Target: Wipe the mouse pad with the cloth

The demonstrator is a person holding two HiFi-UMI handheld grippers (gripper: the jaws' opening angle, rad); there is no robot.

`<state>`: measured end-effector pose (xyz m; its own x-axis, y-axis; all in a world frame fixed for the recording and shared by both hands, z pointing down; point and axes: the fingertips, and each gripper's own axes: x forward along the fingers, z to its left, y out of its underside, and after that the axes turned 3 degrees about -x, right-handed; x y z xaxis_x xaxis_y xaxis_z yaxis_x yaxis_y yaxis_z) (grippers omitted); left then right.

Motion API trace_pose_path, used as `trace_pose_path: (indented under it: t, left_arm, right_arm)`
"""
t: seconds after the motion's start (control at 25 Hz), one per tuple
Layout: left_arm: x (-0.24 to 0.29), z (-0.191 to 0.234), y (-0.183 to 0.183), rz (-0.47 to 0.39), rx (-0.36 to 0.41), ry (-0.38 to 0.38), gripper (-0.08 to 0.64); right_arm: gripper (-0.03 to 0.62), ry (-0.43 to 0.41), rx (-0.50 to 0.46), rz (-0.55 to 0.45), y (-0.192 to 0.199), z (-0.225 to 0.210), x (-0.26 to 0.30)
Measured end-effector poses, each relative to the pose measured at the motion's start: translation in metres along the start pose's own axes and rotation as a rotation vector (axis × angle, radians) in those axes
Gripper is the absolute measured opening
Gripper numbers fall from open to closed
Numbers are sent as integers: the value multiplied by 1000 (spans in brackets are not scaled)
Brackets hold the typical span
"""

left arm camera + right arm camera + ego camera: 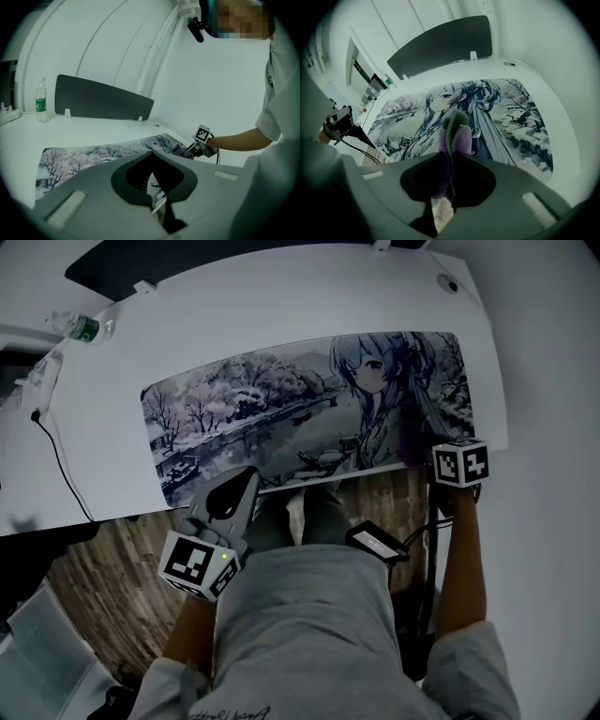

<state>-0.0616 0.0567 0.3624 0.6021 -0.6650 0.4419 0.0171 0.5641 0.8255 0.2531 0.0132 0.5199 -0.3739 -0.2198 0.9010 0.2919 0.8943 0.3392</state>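
A long mouse pad (281,418) printed with an anime girl and a winter landscape lies across the white desk (281,306). My right gripper (433,457) is over the pad's near right corner, shut on a purple cloth (454,131) that sticks out bunched between its jaws just above the girl's figure on the mouse pad (511,117). My left gripper (246,482) hangs at the desk's front edge near the pad's left part, jaws shut with nothing between them. In the left gripper view the mouse pad (93,154) lies ahead and the right gripper (199,146) shows beyond it.
A water bottle (82,327) stands at the desk's far left corner. A dark divider panel (101,98) runs along the back edge. A black cable (61,465) trails over the left side. A dark device (375,543) hangs at the person's waist above the wooden floor.
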Motion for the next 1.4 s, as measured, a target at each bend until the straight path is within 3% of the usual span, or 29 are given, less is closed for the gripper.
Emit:
trace_pose_path:
  t: [1.4]
  left_arm:
    - [-144, 137, 43, -67, -109, -118, 18]
  right_arm:
    - [67, -191, -150, 91, -33, 244, 80]
